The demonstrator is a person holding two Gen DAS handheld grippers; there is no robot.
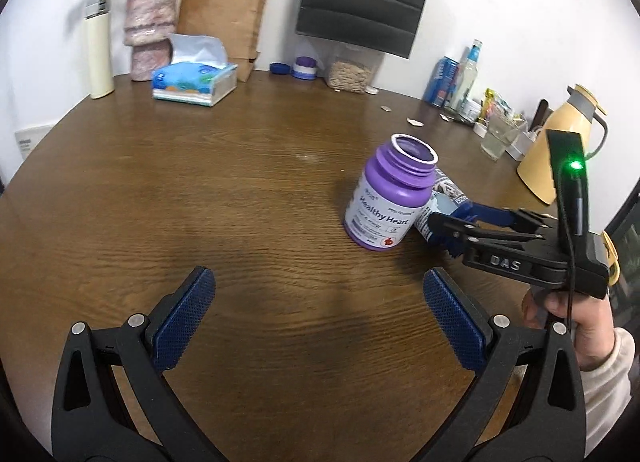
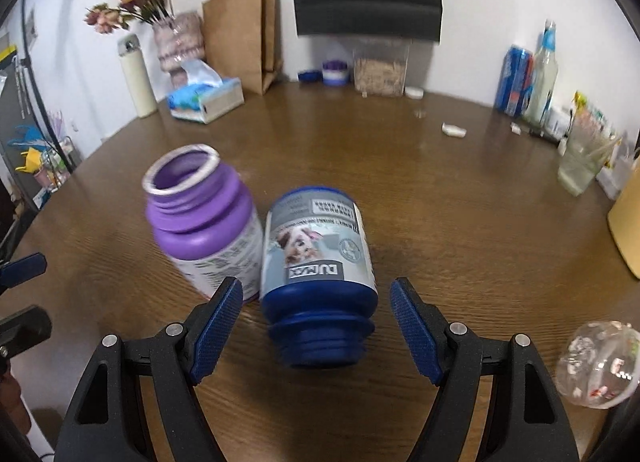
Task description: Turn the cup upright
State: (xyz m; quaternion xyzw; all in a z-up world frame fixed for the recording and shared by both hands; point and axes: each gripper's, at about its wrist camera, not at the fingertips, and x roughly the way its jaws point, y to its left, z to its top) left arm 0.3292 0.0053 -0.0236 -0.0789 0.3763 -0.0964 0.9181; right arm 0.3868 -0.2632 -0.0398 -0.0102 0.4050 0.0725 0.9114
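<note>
The blue bottle (image 2: 318, 278) stands mouth-down on the desk (image 2: 460, 222), touching the upright purple bottle (image 2: 204, 222). It sits directly between the right claw's (image 2: 316, 330) spread pads; the left claw (image 1: 318, 318), also open, hangs farther off.

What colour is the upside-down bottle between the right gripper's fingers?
Dark blue, with a grey label showing a puppy; clearest in the right wrist view.

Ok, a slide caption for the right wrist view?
Open right gripper straddles the upside-down blue bottle beside the upright purple bottle.
</note>
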